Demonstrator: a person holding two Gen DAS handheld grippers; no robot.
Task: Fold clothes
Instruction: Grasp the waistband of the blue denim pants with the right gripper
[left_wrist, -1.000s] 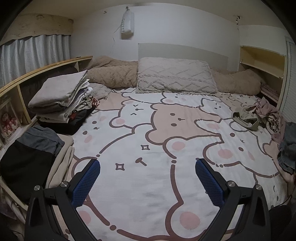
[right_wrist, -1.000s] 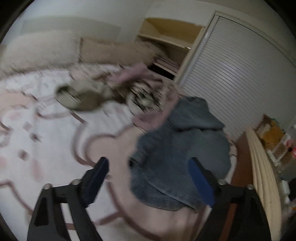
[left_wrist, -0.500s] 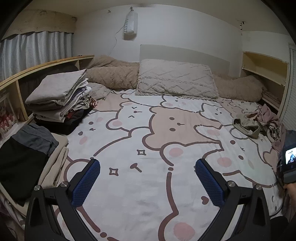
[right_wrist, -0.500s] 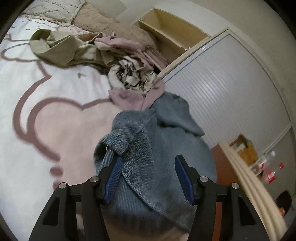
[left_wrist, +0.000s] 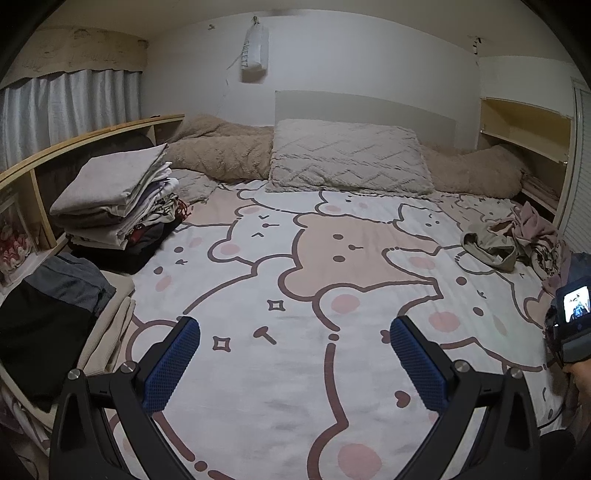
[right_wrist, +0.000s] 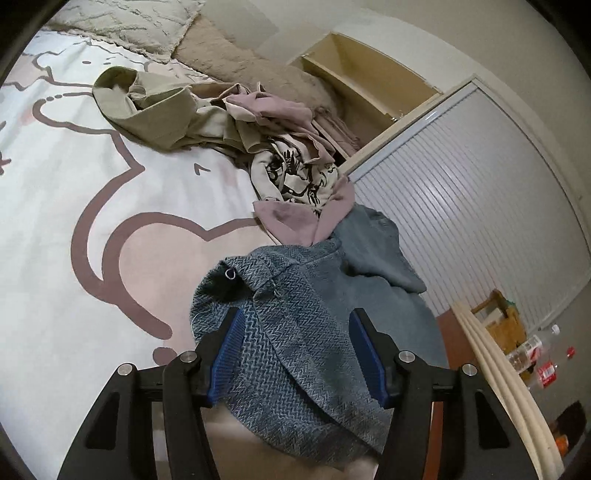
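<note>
A blue-grey herringbone knit garment lies bunched at the bed's right edge. My right gripper is shut on it, and both blue pads press into a thick fold of the knit. Beyond it is a loose heap: an olive piece, a mauve piece and a cream printed piece. My left gripper hangs open over the cartoon bedsheet with nothing between its fingers. The same heap shows at the right of the left wrist view.
A tall stack of folded clothes and a lower black and grey pile stand along the bed's left side. A pillow and a beige blanket lie at the head. A slatted door and bottles are on the right.
The right gripper has sunk onto the blue knit garment, rolled, and narrowed its jaws around a fold. The left gripper has hardly moved; the right hand's device has come into its view.
</note>
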